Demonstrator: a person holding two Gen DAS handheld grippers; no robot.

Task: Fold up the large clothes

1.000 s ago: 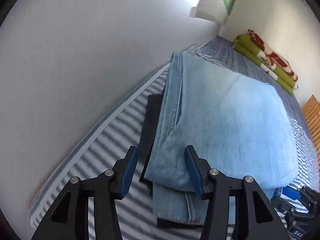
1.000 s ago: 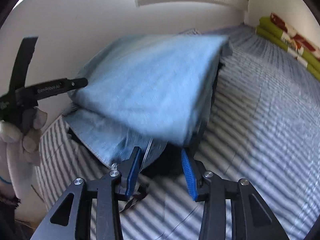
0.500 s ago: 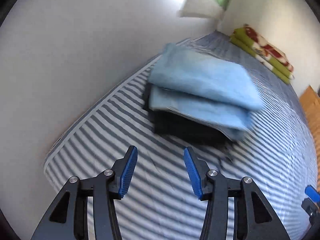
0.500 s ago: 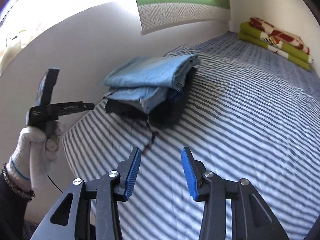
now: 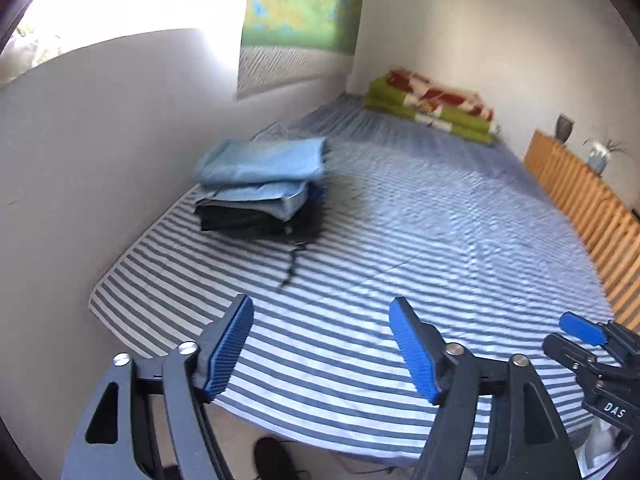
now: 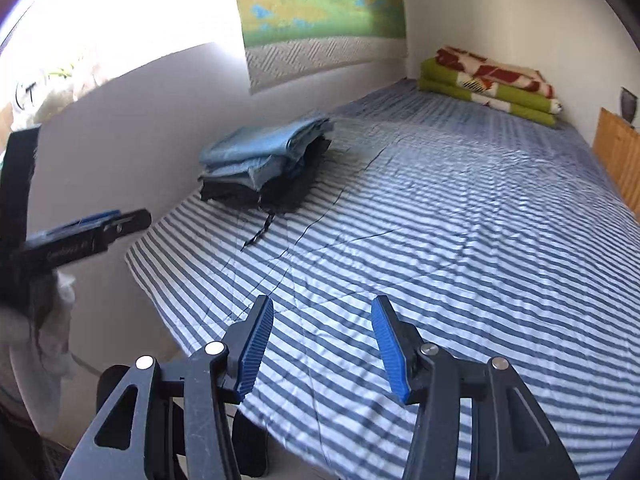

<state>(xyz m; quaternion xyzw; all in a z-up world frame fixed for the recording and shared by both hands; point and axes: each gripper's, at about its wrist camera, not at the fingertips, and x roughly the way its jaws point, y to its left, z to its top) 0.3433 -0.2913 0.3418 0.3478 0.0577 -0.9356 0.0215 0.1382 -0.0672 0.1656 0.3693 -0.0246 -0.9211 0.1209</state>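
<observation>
A stack of folded clothes (image 5: 260, 184) (image 6: 264, 160) lies by the wall on the striped bed (image 5: 400, 280) (image 6: 440, 240): light blue jeans on top, dark garments beneath, a dark cord trailing from the bottom. My left gripper (image 5: 322, 346) hovers over the bed's near edge, far from the stack, its jaws opening with nothing between them. My right gripper (image 6: 322, 346) also hangs above the near edge, jaws opening and empty. The right gripper (image 5: 584, 332) shows at the lower right of the left wrist view; the left gripper (image 6: 92, 228), in a gloved hand, shows at the left of the right wrist view.
A folded green and red blanket (image 5: 432, 108) (image 6: 488, 84) lies at the bed's far end. A wooden slatted panel (image 5: 580, 196) runs along the right side with vases on it. The wall (image 5: 100, 140) borders the left; a dark shoe (image 5: 276, 456) sits on the floor.
Both grippers have pulled back and up from the folded stack, which now lies far off on the bed. Both pairs of jaws stand wider than before.
</observation>
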